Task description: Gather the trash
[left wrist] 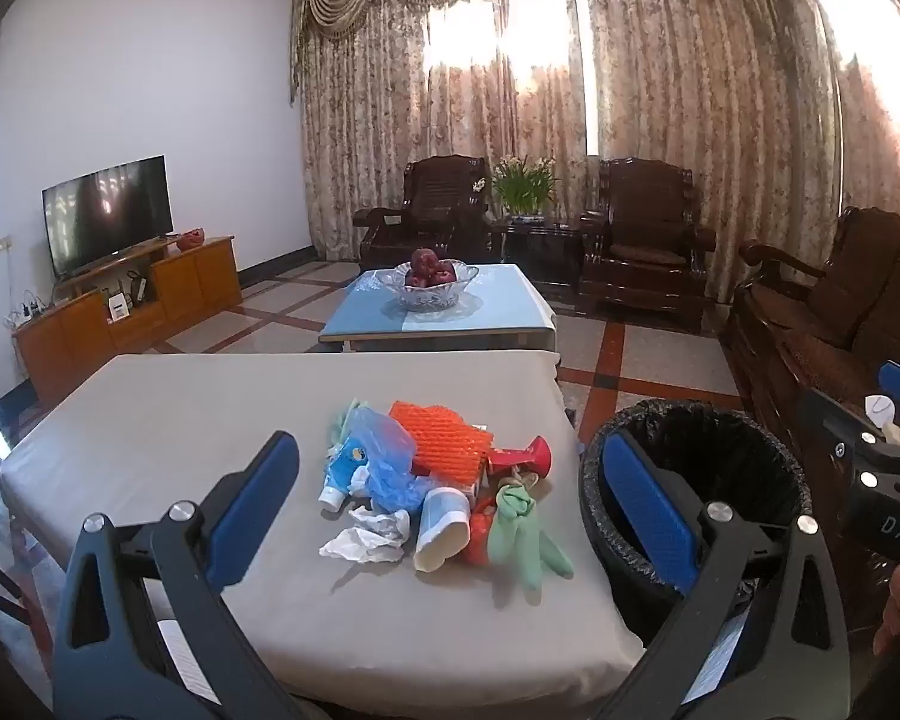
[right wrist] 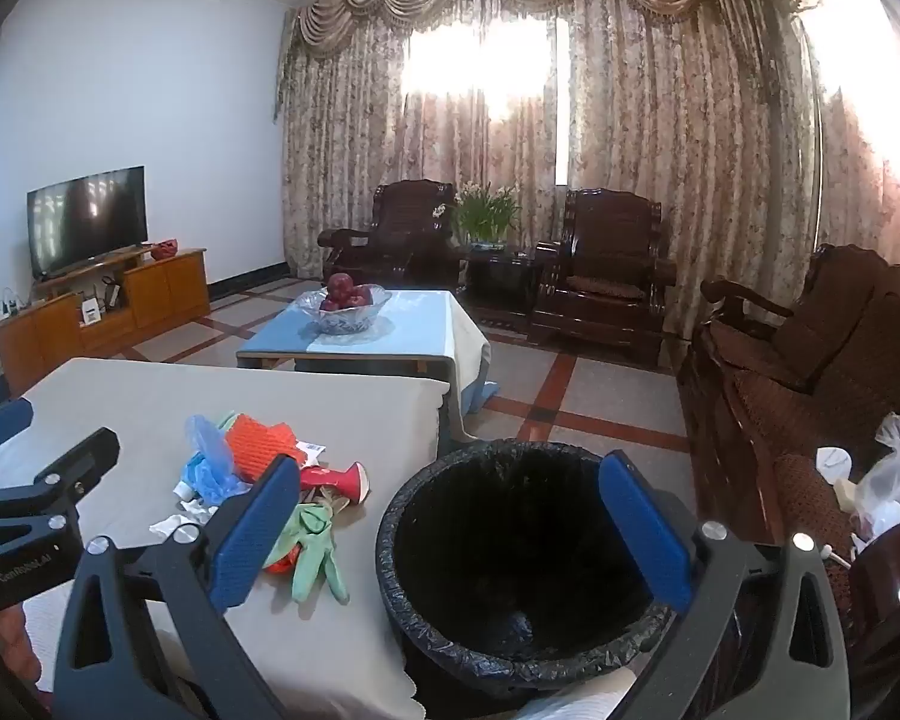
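Observation:
A pile of trash lies on the beige-covered table: an orange foam net, a blue plastic bag, a red horn-shaped piece, a green glove, a paper cup and crumpled white tissue. A bin with a black liner stands to the right of the table, also in the right wrist view. My left gripper is open above the near side of the pile. My right gripper is open and empty over the bin's near rim.
A low table with a glass fruit bowl stands beyond. A TV on a wooden cabinet is at the left. Dark wooden armchairs and a sofa with plastic bags line the back and right.

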The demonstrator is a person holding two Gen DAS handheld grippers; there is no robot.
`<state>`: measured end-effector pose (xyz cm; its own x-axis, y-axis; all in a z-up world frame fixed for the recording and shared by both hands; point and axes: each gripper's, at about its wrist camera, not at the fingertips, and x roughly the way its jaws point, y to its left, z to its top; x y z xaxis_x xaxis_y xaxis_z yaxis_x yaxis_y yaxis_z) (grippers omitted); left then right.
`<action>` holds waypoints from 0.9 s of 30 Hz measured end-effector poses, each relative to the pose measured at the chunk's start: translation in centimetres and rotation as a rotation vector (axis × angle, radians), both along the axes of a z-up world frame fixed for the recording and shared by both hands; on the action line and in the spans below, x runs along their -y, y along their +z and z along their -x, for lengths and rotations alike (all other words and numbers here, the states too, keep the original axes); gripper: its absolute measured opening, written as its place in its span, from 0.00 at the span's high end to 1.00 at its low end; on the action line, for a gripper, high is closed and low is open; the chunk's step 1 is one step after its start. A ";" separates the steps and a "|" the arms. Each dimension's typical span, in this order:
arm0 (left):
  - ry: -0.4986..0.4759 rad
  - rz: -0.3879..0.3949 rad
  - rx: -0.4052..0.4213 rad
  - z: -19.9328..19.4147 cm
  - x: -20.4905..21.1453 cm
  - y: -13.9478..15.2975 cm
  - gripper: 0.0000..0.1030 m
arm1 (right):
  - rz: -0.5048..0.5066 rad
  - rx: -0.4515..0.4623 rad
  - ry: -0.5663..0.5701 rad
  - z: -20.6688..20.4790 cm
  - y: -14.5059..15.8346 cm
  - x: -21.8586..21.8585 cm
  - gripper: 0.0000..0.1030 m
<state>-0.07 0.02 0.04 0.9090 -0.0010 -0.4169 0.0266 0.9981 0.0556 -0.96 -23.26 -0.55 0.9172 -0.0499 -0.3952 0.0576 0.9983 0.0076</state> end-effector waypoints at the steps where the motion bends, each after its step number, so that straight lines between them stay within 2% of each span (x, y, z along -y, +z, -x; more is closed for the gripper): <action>1: 0.000 -0.002 0.001 0.0 0.0 0.0 0.05 | -0.006 0.003 0.000 0.0 0.0 0.0 0.06; 19: 0.004 0.002 -0.013 -1.0 -0.6 -1.3 0.05 | -0.008 -0.007 0.003 0.0 0.0 0.0 0.06; 25: 0.005 0.003 -0.017 -1.1 -0.8 -1.4 0.05 | -0.007 -0.004 0.008 -0.5 -2.2 0.0 0.06; 27: 0.005 0.004 -0.016 -1.2 -0.9 -1.6 0.05 | -0.006 -0.006 0.008 -0.5 -2.1 0.0 0.06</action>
